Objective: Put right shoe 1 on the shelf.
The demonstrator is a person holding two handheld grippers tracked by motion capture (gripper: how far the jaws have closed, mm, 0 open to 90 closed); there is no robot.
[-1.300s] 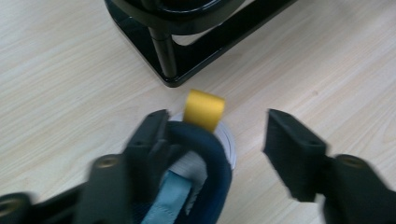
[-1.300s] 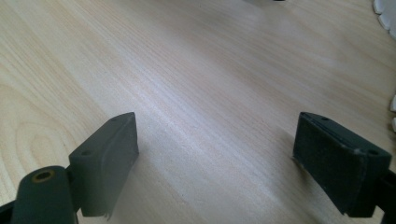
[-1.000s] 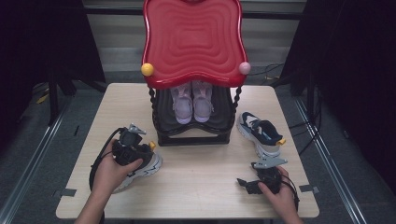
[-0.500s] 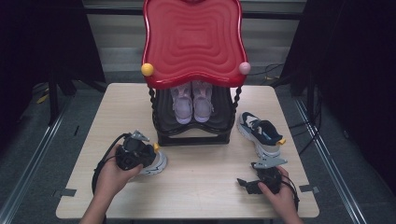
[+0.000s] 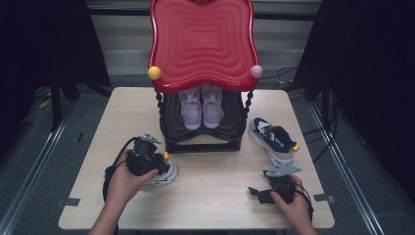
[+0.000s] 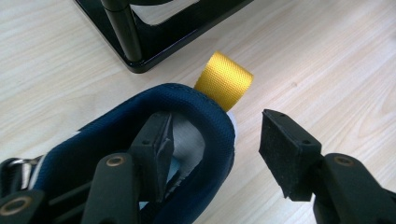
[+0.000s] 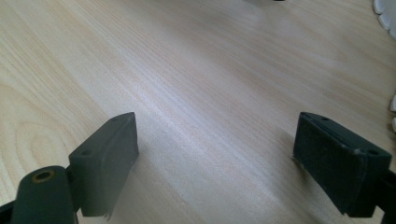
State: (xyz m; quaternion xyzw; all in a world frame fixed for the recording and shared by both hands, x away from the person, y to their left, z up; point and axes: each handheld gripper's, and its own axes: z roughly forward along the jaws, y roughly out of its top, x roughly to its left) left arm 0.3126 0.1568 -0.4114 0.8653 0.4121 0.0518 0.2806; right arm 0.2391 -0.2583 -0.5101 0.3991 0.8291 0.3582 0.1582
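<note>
Hands come in from the bottom edge of the high view, each wrapped around a gripper low over the wooden table [image 5: 215, 196]. At the near right, the right gripper [image 5: 262, 195] lies almost flat on the bare wood, pointing left; its jaws stand wide apart with nothing but tabletop between them. A little farther in on the left, the left forearm angles up and to the right, and the left gripper [image 6: 215, 144] sits over the heel of the navy shoe [image 6: 187, 121], one jaw inside the padded collar and the other outside it, released and not yet pinching. That shoe's yellow pull loop [image 6: 224, 81] points toward the black foot of the shoe rack [image 5: 203, 125]. Beyond, right of the rack, lies the matching shoe [image 5: 273, 139]. Farther back, a lilac pair [image 5: 200, 105] stands on the rack's lower shelf beneath its red top [image 5: 203, 44].
</note>
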